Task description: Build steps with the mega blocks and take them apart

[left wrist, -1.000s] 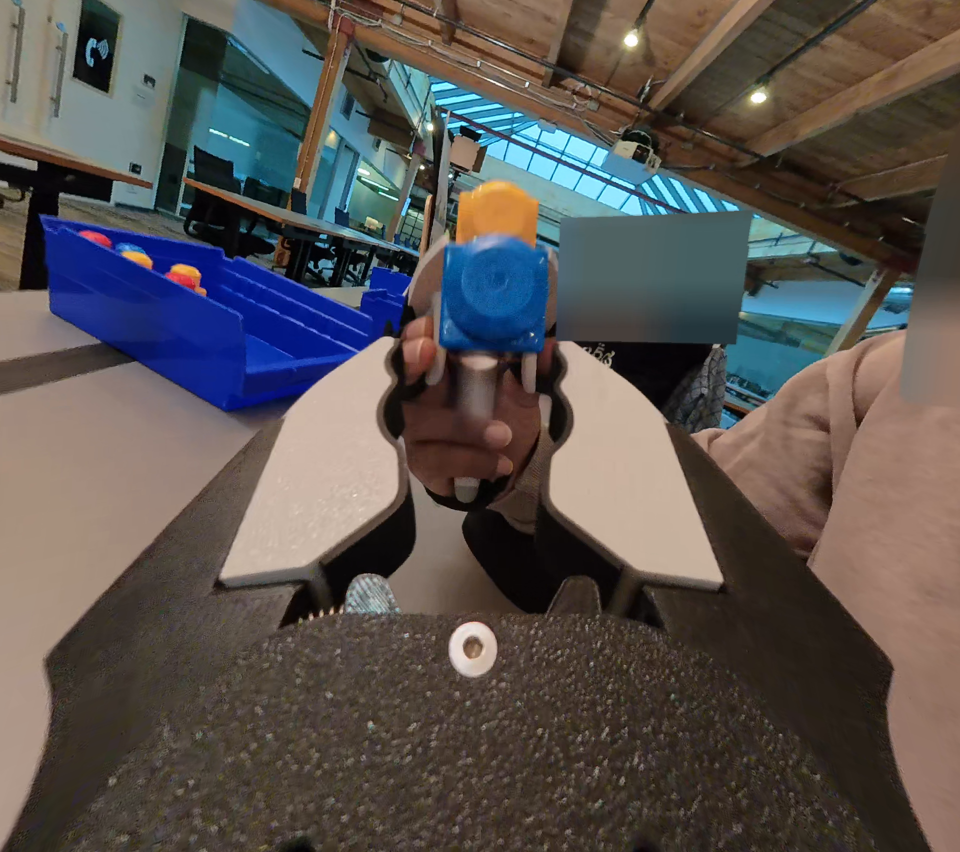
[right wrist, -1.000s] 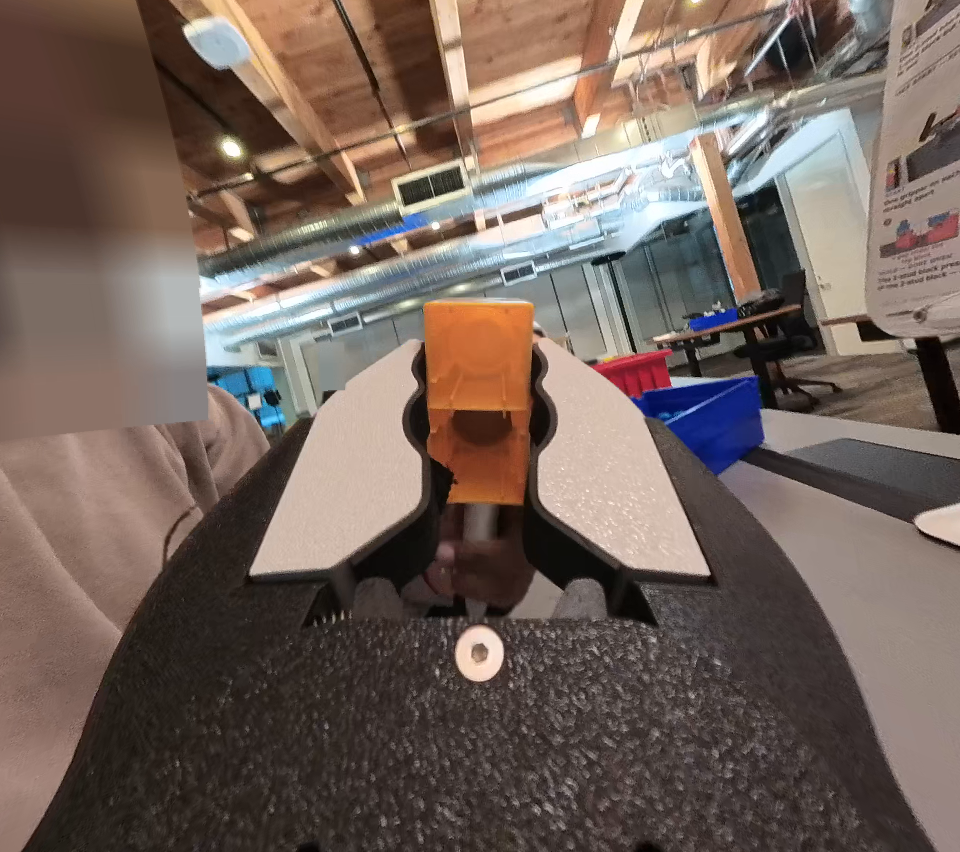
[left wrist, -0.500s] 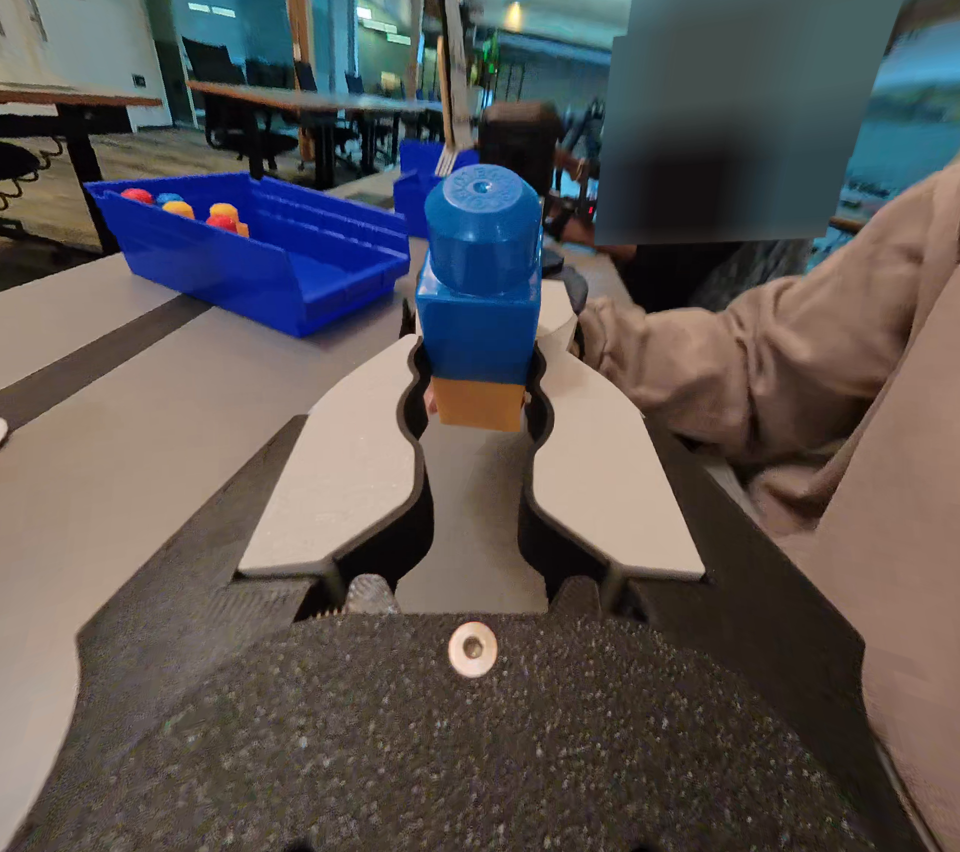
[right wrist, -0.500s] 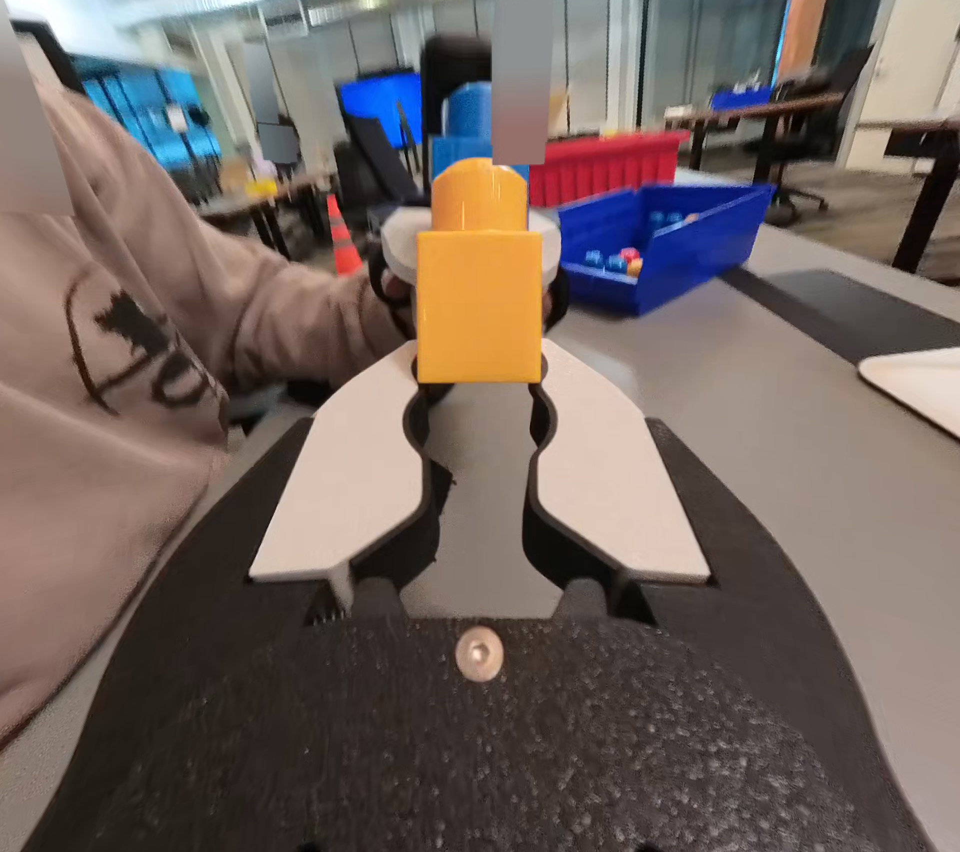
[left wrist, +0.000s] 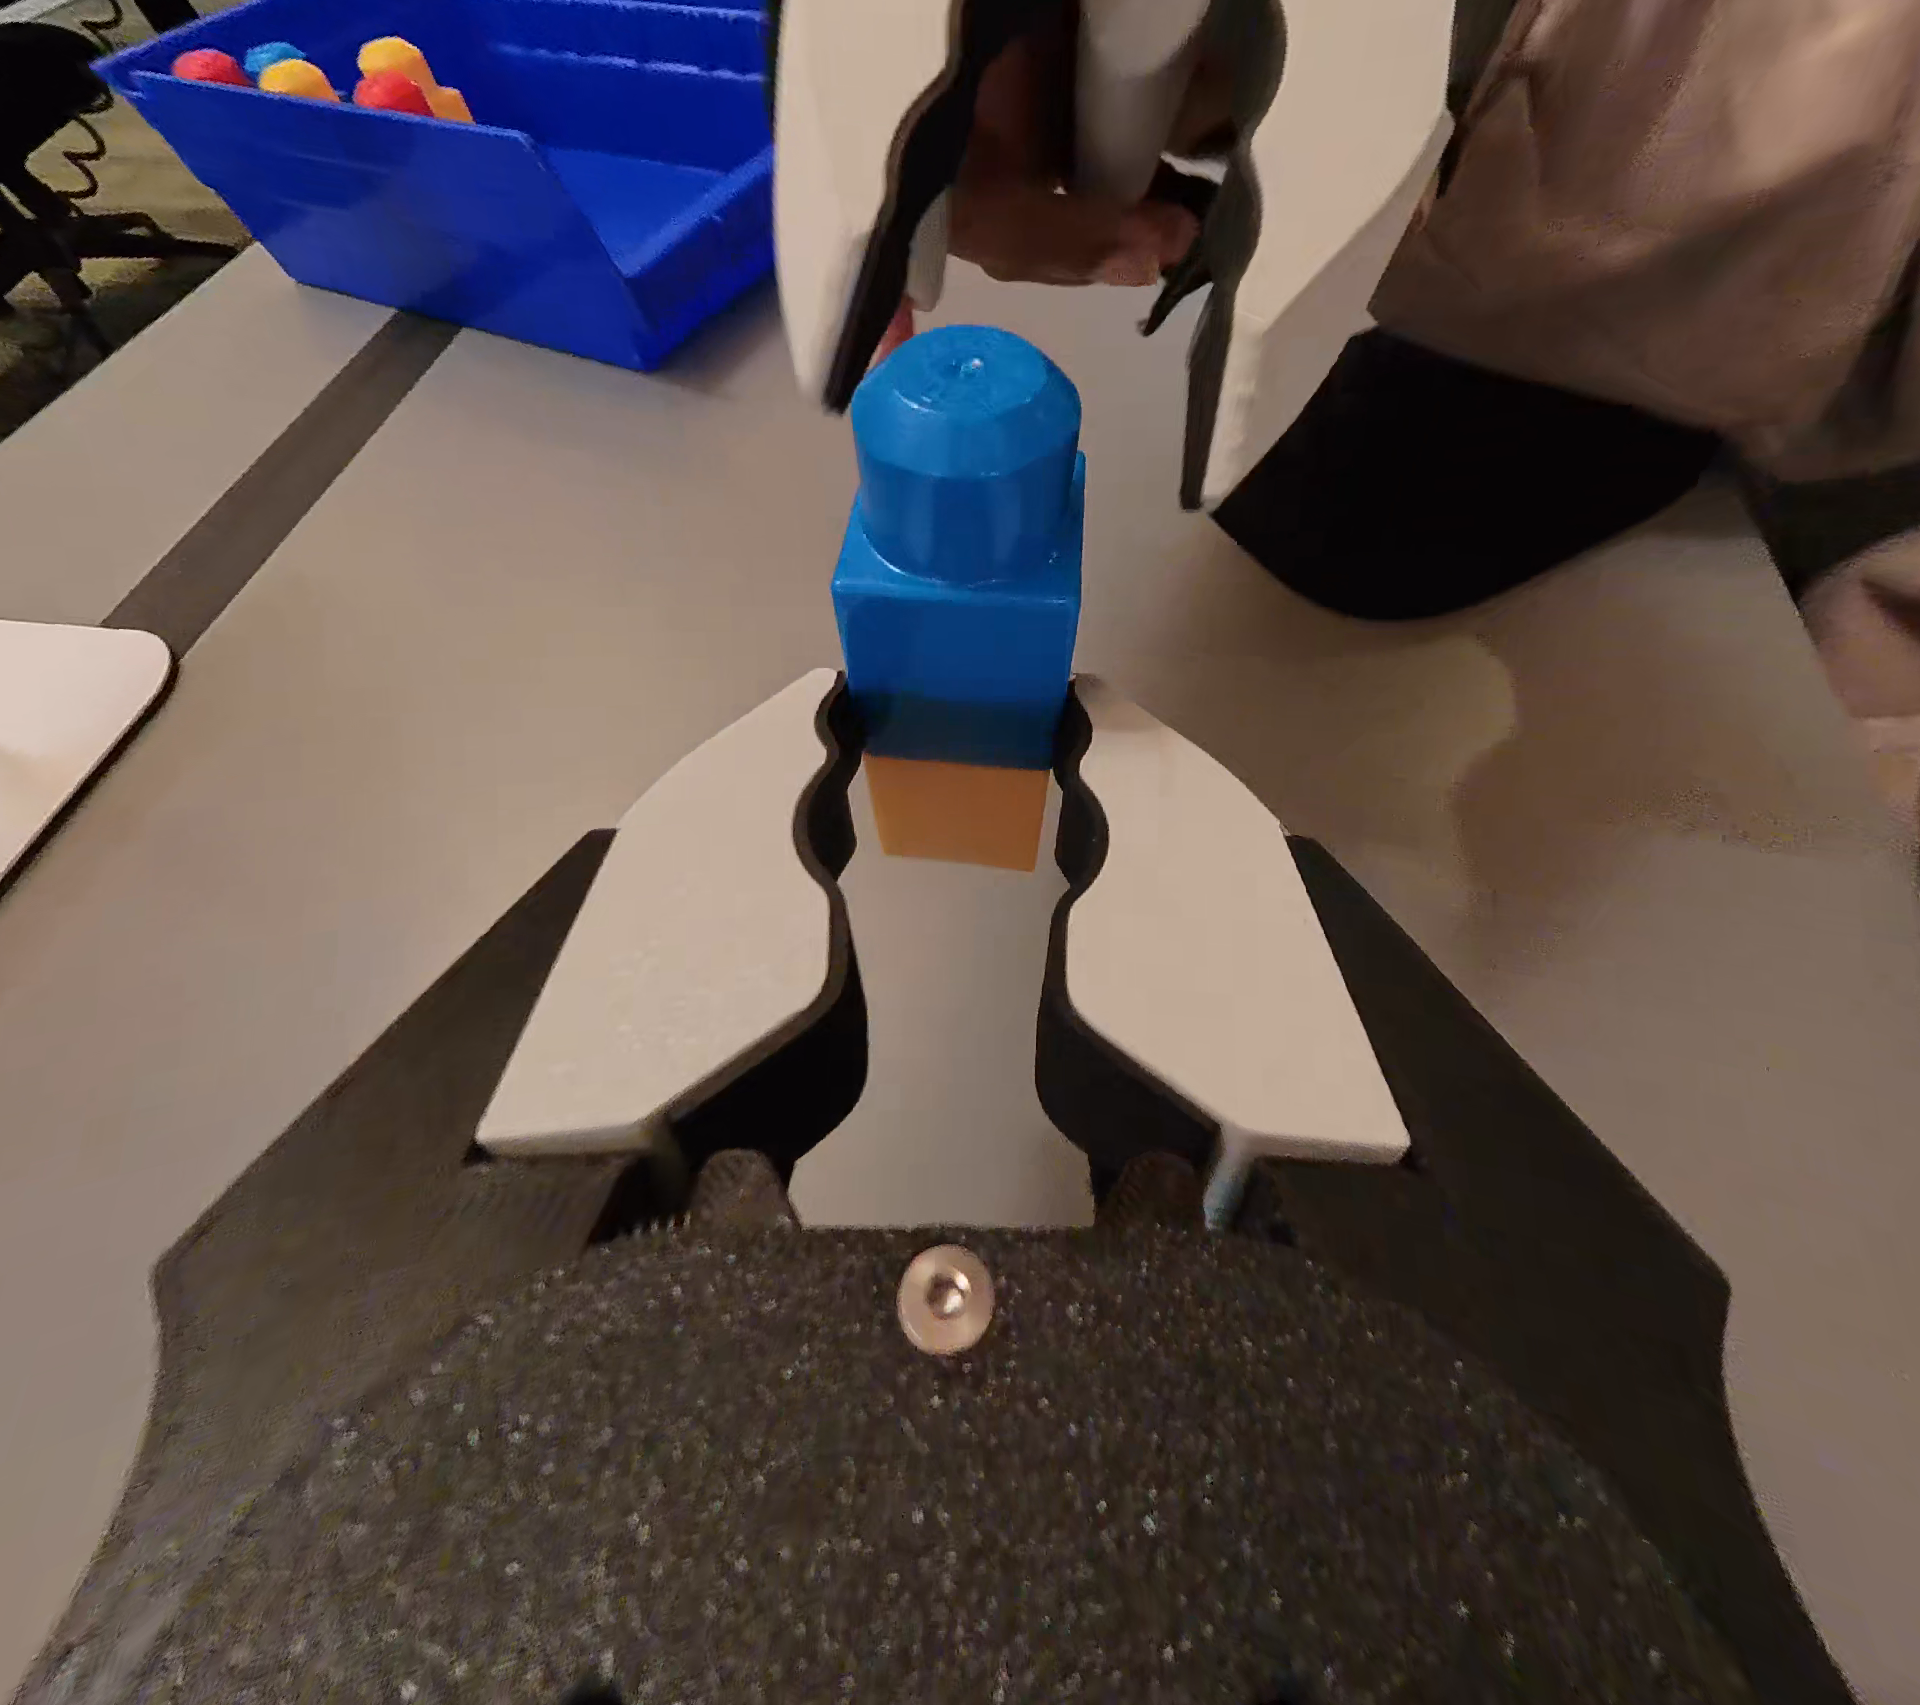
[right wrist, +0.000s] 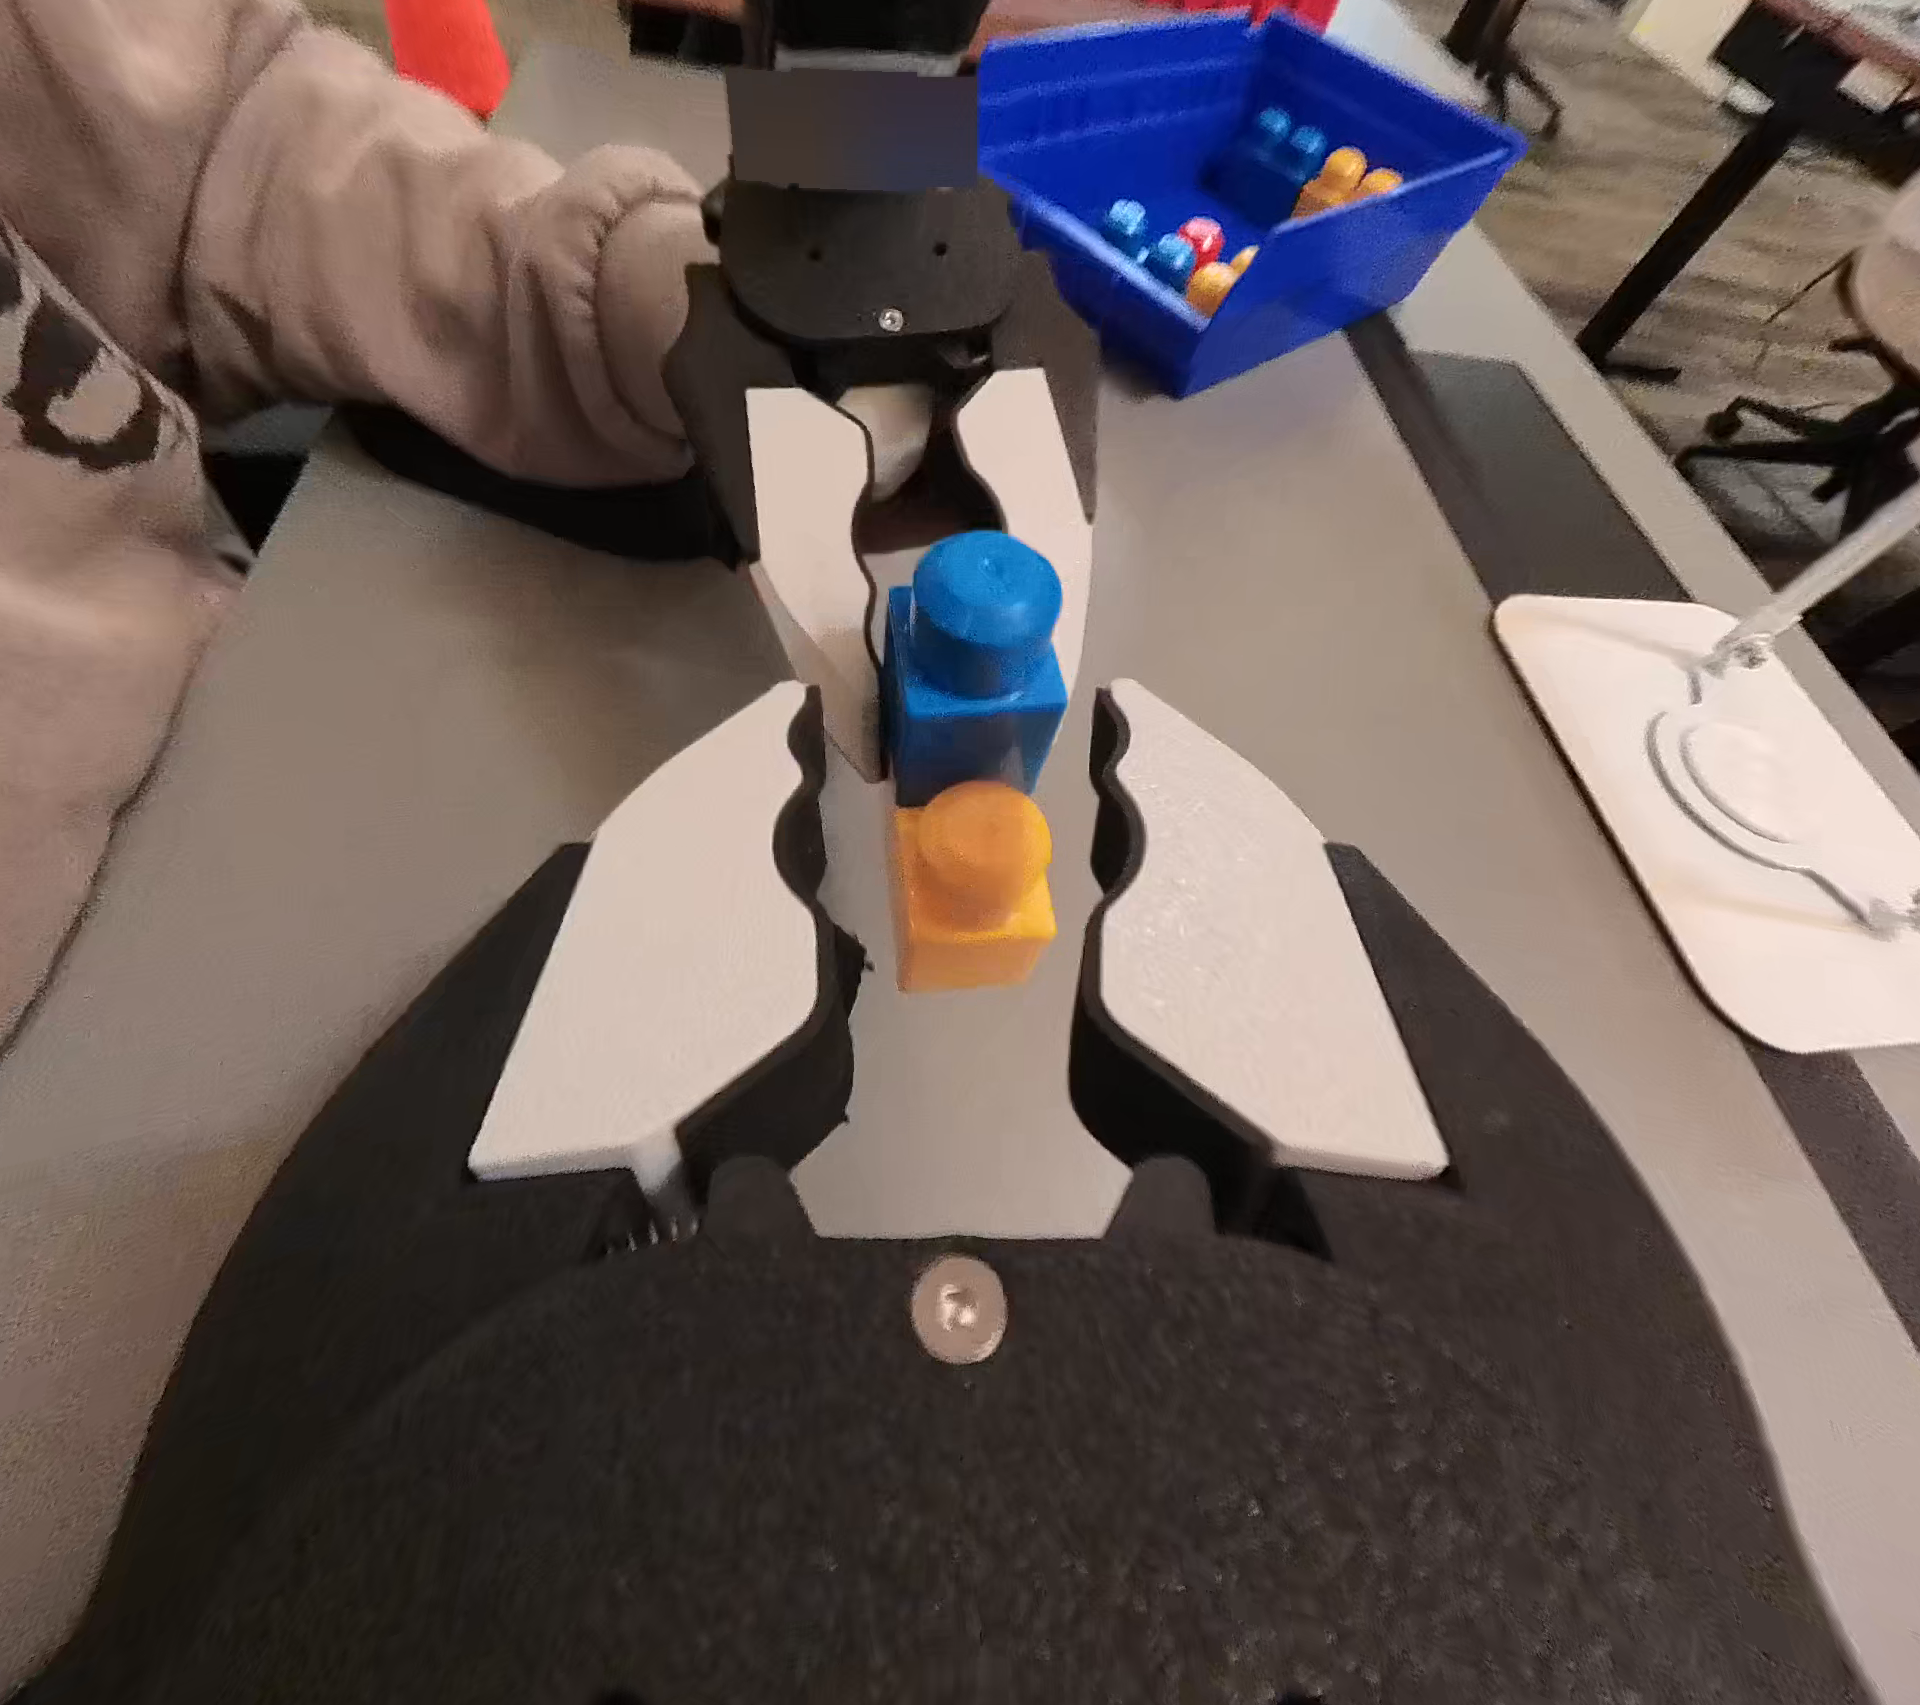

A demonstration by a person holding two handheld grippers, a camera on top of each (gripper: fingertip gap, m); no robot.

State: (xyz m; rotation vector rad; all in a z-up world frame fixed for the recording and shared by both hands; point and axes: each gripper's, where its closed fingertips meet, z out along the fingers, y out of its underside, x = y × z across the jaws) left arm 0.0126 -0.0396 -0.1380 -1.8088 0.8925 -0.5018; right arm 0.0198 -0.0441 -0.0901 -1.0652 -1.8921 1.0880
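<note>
Everything turned on the blue block (left wrist: 956, 595). My left claw (left wrist: 956, 699) was pinched on the lower part of its body, one fingertip pressed to each side, with its stud pointing up and clear of the fingers. The left wrist view showed an orange face directly under it, flush with its near side. The right wrist view showed the orange block (right wrist: 971, 917) one level lower, with its stud bare, on the side of the blue block facing my right claw (right wrist: 958, 699). I read that as a single step, blue high and orange low. I could not tell whether the orange under the blue was the same piece or a second one, nor whether the stack rested on the tabletop (left wrist: 416, 616) or hung just above it.

My right claw was spread wide and gripped nothing. The orange block sat between its fingers with a clear gap on each side, and the fingertips reached about level with the blue block. The two claws faced each other across the blue block, so the step's long axis ran straight along both sets of fingers. The right claw was nearer the orange end, and I judged it needed only to shut there while the left one held the blue.

The bin (left wrist: 499, 221) of spare blocks stood well beyond the blue block, off towards my left hand.
</note>
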